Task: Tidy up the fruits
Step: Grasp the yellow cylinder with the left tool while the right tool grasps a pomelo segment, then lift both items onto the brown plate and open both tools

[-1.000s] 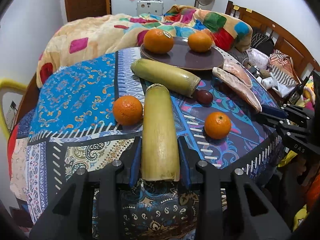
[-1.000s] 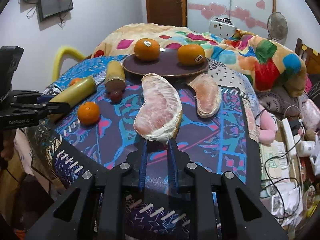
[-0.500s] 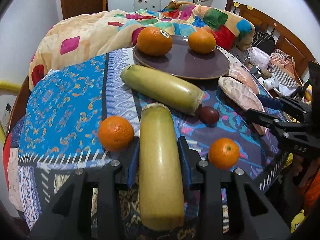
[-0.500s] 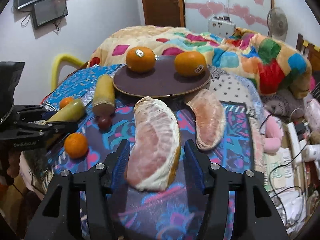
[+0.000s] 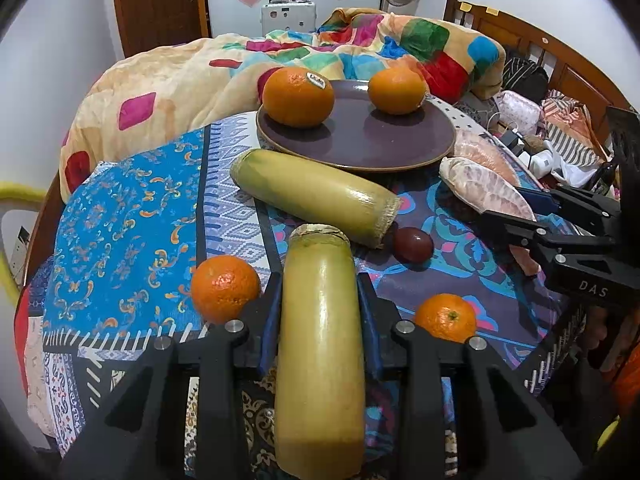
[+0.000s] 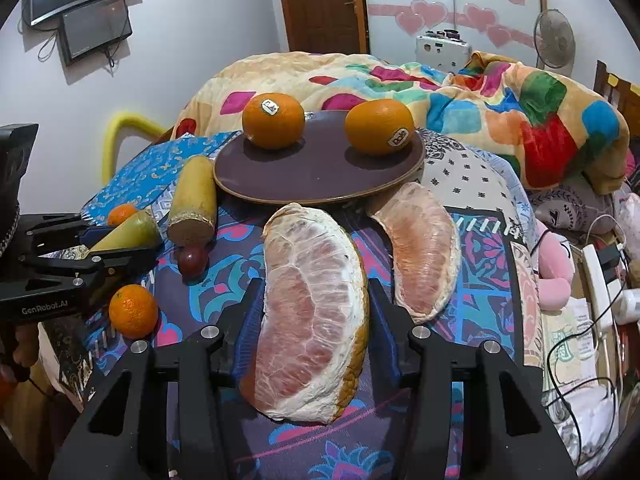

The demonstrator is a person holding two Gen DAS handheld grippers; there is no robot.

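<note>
Round table under a patterned cloth [image 5: 120, 216]; a bed with a patchwork blanket [image 6: 500, 92] lies behind it. Brown plate [image 5: 360, 144] at the far edge carries two large oranges [image 5: 298, 96], each with a sticker. Just in front of the plate lies a second sugarcane piece [image 5: 316, 196], set crosswise, with a dark round fruit [image 5: 413, 244] at its cut end. Two small oranges flank the left gripper [image 5: 320, 304]: one [image 5: 225, 283] close to its left finger, one [image 5: 446, 317] to its right.

Left gripper is clamped on a yellow-green sugarcane piece [image 5: 320, 352], smooth and glossy, with fibrous cut ends, lying lengthwise between the fingers over the near table edge.

Right gripper [image 6: 316, 312]: jaws closing around a peeled pomelo wedge [image 6: 312, 316], pink flesh with white pith and a strip of yellow rind; I cannot tell whether the pads press on it. A second wedge [image 6: 424, 252] lies just to its right.

Versus one second ago: both grippers sit further along their fruit; then the right jaws were narrow, at the wedge's near tip.
</note>
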